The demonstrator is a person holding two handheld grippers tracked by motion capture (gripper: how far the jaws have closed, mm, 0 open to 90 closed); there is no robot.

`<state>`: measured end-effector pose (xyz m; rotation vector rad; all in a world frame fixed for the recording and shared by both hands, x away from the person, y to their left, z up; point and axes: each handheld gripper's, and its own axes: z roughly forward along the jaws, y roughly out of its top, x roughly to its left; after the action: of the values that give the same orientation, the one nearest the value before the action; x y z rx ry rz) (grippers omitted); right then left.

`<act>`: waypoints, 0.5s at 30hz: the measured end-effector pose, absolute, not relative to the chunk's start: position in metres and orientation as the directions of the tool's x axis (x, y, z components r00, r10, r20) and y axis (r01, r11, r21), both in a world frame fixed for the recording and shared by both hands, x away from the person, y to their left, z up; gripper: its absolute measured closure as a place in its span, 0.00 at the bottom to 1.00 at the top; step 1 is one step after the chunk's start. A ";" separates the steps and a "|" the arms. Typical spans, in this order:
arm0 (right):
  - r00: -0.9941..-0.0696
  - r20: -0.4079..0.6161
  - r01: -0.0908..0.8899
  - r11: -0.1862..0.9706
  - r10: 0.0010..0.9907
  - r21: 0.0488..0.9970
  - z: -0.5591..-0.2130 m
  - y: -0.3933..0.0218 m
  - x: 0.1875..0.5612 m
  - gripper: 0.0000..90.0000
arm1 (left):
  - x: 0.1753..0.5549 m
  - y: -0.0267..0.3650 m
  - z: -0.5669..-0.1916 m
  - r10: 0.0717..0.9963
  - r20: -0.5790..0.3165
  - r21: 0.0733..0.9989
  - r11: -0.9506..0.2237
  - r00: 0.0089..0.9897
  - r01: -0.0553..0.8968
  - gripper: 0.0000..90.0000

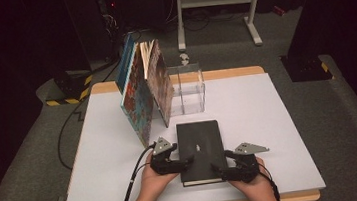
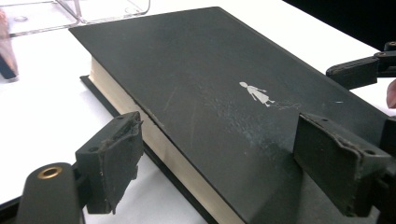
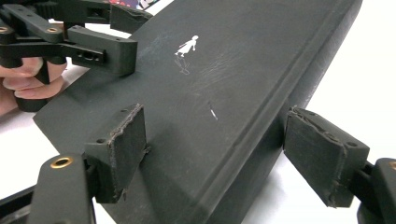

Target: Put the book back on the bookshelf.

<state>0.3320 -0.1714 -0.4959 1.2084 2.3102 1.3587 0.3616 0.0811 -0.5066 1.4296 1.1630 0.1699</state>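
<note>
High view: black book (image 1: 199, 148) lies flat on the tabletop (image 1: 269, 121), just in front of the clear box (image 1: 187, 88). Left gripper (image 1: 185, 159) straddles its page edge, jaws apart; right gripper (image 1: 217, 169) straddles its spine corner, jaws apart. Closing so shallow, either gripper could slip off, dropping the book or tearing pages.

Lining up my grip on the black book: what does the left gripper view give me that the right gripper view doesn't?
Left gripper view: the book's cream page edge facing its near jaw, and a clear acrylic box beyond the book. Right gripper view: the rounded spine by its outer jaw, and the hand holding the left gripper. Both: the black book lying flat, its small white figure, open jaws straddling an edge, the white table.
</note>
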 end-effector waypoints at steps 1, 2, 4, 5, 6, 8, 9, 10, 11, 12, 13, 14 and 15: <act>-0.646 0.219 0.545 0.241 0.732 0.803 -0.496 -0.172 0.332 0.23 | 0.362 0.080 -0.507 0.705 -0.518 0.813 0.230 0.484 0.535 0.18; -0.643 0.226 0.550 0.235 0.732 0.801 -0.497 -0.172 0.331 0.23 | 0.362 0.080 -0.507 0.703 -0.521 0.810 0.227 0.484 0.541 0.17; -0.642 0.230 0.552 0.233 0.732 0.801 -0.497 -0.172 0.331 0.23 | 0.363 0.079 -0.507 0.699 -0.524 0.805 0.220 0.486 0.551 0.17; -0.642 0.229 0.551 0.233 0.732 0.801 -0.497 -0.172 0.331 0.23 | 0.363 0.079 -0.506 0.700 -0.523 0.806 0.222 0.486 0.549 0.17; -0.643 0.230 0.550 0.232 0.730 0.803 -0.497 -0.172 0.331 0.23 | 0.362 0.078 -0.506 0.702 -0.520 0.809 0.221 0.487 0.545 0.17; -0.644 0.233 0.549 0.229 0.729 0.804 -0.498 -0.173 0.331 0.23 | 0.362 0.079 -0.505 0.709 -0.504 0.817 0.205 0.494 0.539 0.17; -0.645 0.233 0.548 0.228 0.728 0.805 -0.498 -0.173 0.331 0.23 | 0.361 0.078 -0.504 0.711 -0.502 0.818 0.205 0.493 0.538 0.18; -0.645 0.233 0.547 0.227 0.728 0.805 -0.498 -0.173 0.331 0.23 | 0.361 0.078 -0.504 0.713 -0.500 0.818 0.204 0.491 0.538 0.18; -0.646 0.231 0.545 0.228 0.727 0.807 -0.498 -0.173 0.331 0.23 | 0.361 0.078 -0.503 0.714 -0.498 0.820 0.202 0.492 0.536 0.18; -0.645 0.233 0.547 0.226 0.727 0.806 -0.498 -0.173 0.331 0.23 | 0.360 0.079 -0.503 0.715 -0.498 0.820 0.202 0.492 0.536 0.19; -0.644 0.235 0.548 0.225 0.728 0.806 -0.498 -0.173 0.330 0.23 | 0.360 0.078 -0.502 0.716 -0.499 0.820 0.208 0.488 0.533 0.19; -0.646 0.233 0.545 0.227 0.727 0.807 -0.498 -0.174 0.330 0.24 | 0.359 0.078 -0.502 0.719 -0.495 0.822 0.206 0.487 0.531 0.19; -0.647 0.234 0.545 0.226 0.726 0.807 -0.498 -0.174 0.330 0.24 | 0.359 0.078 -0.501 0.722 -0.493 0.823 0.205 0.485 0.530 0.20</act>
<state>0.3301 -0.1739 -0.4978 1.2115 2.3022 1.3883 0.3586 0.0779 -0.5011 1.4531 1.1639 0.1884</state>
